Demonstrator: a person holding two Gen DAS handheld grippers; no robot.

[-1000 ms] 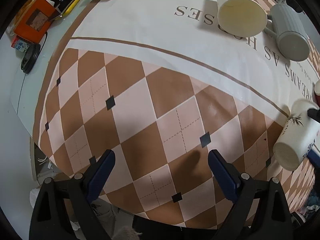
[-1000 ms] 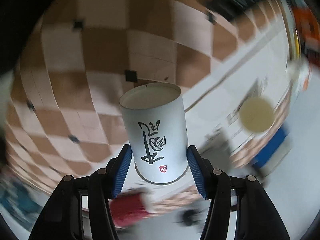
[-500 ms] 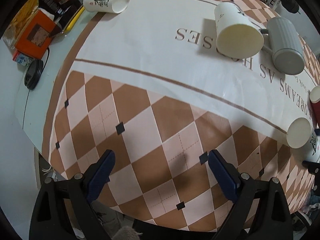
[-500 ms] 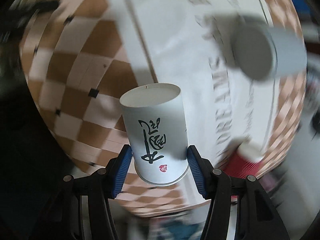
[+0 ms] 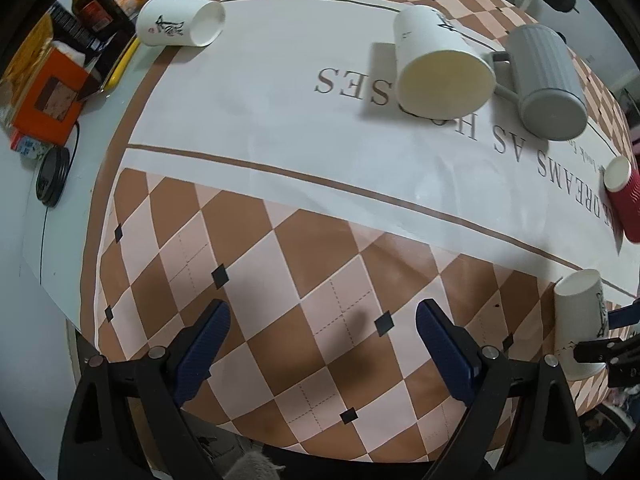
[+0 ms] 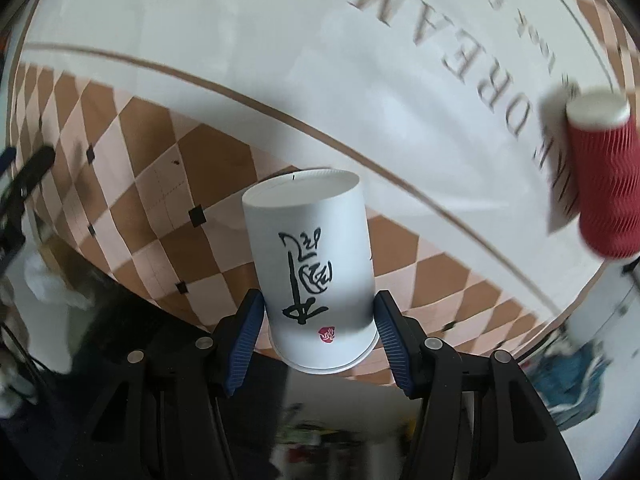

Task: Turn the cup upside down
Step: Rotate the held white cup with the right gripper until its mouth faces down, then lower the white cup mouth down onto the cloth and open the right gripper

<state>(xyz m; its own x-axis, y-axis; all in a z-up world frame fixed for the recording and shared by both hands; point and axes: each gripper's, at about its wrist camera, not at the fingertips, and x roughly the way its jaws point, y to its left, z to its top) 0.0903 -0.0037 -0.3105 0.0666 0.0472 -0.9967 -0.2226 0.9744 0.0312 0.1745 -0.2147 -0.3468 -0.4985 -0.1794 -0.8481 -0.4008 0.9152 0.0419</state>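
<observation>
The right gripper (image 6: 318, 332) holds the white paper cup (image 6: 312, 264) near its rim, base pointing away, above the near right edge of the surface (image 6: 280, 60). The cup looks light and easily crushed, so a gentle squeeze is best. The left gripper (image 5: 322, 344) is wide and empty.

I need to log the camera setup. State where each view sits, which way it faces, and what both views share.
Left wrist: on the open left gripper, looking down across the checkered tablecloth at lying cups; its own blue-padded fingers show.
Right wrist: on the right gripper, facing the tablecloth; fingers clamp the white paper cup.
Shared: that cup, the red cup, the cloth's lettering.
</observation>
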